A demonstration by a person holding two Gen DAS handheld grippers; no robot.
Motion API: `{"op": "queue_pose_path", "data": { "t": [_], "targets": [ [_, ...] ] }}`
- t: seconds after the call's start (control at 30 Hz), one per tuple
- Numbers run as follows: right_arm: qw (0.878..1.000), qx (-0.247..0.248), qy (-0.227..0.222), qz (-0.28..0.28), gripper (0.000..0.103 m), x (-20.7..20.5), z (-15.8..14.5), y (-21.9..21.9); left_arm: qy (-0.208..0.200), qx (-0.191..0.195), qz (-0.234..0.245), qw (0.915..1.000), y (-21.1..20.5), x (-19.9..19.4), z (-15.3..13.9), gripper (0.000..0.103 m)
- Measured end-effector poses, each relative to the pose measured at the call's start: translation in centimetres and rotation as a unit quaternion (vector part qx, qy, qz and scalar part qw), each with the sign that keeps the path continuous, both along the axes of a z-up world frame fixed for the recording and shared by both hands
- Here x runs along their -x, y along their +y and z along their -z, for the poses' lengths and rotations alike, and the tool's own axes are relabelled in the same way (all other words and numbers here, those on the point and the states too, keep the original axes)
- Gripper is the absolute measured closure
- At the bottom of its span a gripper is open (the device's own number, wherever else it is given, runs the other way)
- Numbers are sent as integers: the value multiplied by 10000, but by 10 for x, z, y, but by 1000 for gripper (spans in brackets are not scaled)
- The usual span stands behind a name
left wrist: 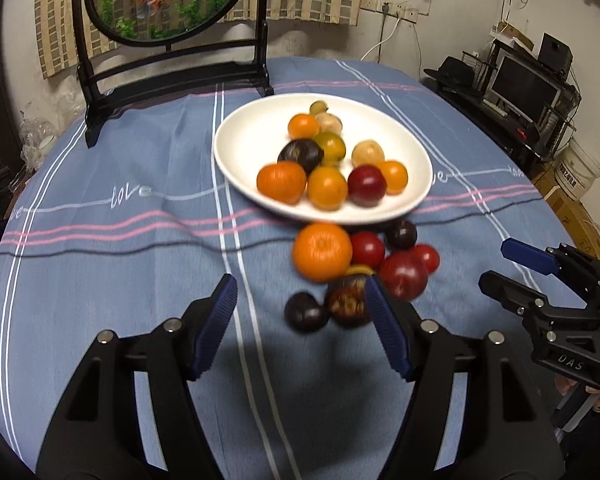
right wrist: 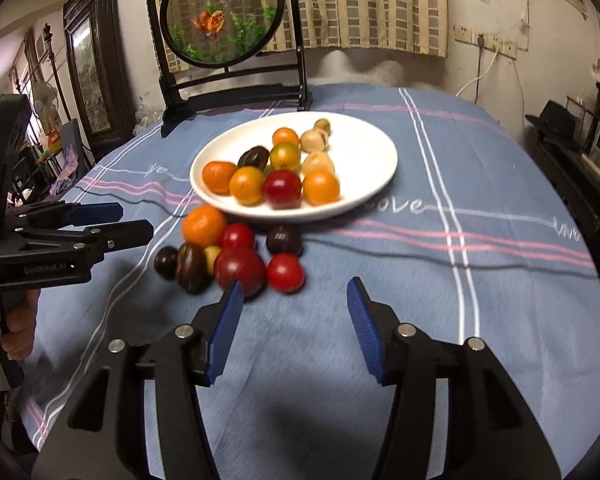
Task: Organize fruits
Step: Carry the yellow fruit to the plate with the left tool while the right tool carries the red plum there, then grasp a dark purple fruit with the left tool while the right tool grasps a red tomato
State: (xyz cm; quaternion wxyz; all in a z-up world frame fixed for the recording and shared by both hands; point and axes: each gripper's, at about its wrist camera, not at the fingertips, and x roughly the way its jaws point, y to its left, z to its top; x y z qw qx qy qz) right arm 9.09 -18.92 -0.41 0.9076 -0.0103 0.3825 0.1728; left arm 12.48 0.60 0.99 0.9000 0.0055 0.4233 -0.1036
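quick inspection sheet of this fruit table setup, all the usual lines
surface: round table under a blue striped cloth, wrinkled near the plate
job's things: white oval plate holding about ten small fruits, orange, dark, red and pale; a loose pile on the cloth in front of it, led by a large orange mandarin with red and dark purple fruits beside it
clutter: black-framed round goldfish screen standing behind the plate
grippers: left gripper open, nothing held; right gripper open, nothing held
cables: white cord hanging from a wall socket
surroundings: checked curtain, monitor on a black shelf, white bucket
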Motion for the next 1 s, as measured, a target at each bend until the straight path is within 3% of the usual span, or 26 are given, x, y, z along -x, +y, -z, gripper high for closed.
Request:
{"op": "queue_pose_path", "data": {
  "t": [0.6, 0.87, 0.9, 0.93, 0.97, 1.0],
  "targets": [
    [9998, 46, 195, -97, 47, 14, 16, 4, 348, -238, 84, 9991, -2, 7, 38, 35],
    [9997, 59, 201, -103, 46, 15, 17, 3, 518, -300, 247, 9979, -11, -12, 53, 39],
    [9997, 61, 201, -100, 46, 15, 17, 3, 468, -342, 325, 9978, -13, -12, 54, 45],
    [9997, 72, 205, -95, 46, 14, 18, 3, 417, -381, 428, 9975, -16, -11, 54, 63],
    [9997, 85, 213, -89, 47, 14, 18, 3, 305, -466, 548, 9969, -20, -8, 53, 72],
    [9997, 94, 218, -86, 47, 13, 18, 2, 247, -548, 538, 9967, -22, -8, 52, 72]
  ]
}}
